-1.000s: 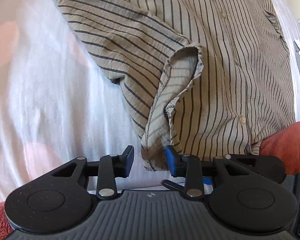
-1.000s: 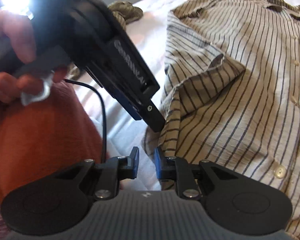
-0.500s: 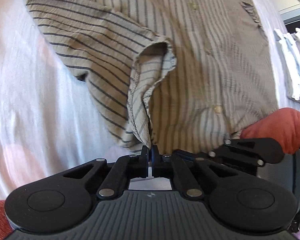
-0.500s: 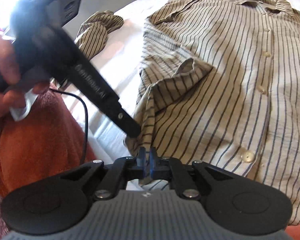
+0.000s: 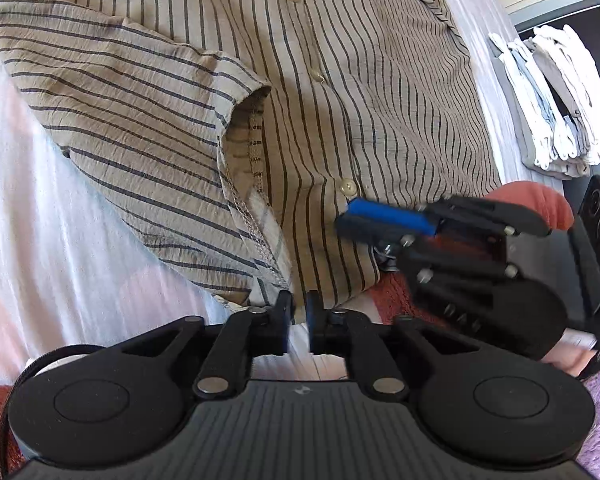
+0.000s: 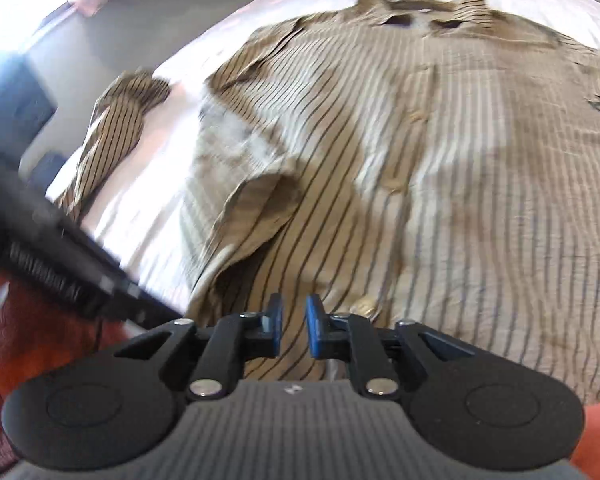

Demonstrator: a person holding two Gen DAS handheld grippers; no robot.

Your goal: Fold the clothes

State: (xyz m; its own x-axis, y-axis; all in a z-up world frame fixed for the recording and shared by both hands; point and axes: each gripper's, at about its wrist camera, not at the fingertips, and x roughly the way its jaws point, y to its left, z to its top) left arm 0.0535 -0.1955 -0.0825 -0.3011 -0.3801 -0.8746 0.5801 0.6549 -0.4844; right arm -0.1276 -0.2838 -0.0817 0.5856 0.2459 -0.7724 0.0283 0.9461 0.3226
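Fingers first: my left gripper (image 5: 298, 314) has its jaws opening, a small gap between the blue pads, the shirt hem just at the tips but not pinched, so released. My right gripper (image 6: 293, 326) has its jaws opening too, striped cloth showing through the gap, pads not pressing on it. From the left wrist view the right gripper's blue pad sits just over the bottom button area. Striped shirt (image 5: 340, 92) lies spread on the white bed sheet (image 5: 40, 208), buttoned front up, hem nearest me, collar at the far end. One short sleeve (image 5: 132, 128) is folded inward across the body, its cuff opening near the button placket. Other sleeve (image 6: 116, 132) still sticks out to the side over the sheet edge in the right wrist view, which is blurred. Orange-red fabric (image 5: 540, 204) sits beside the hem. Farther right, a stack of folded white clothes (image 5: 556, 100).
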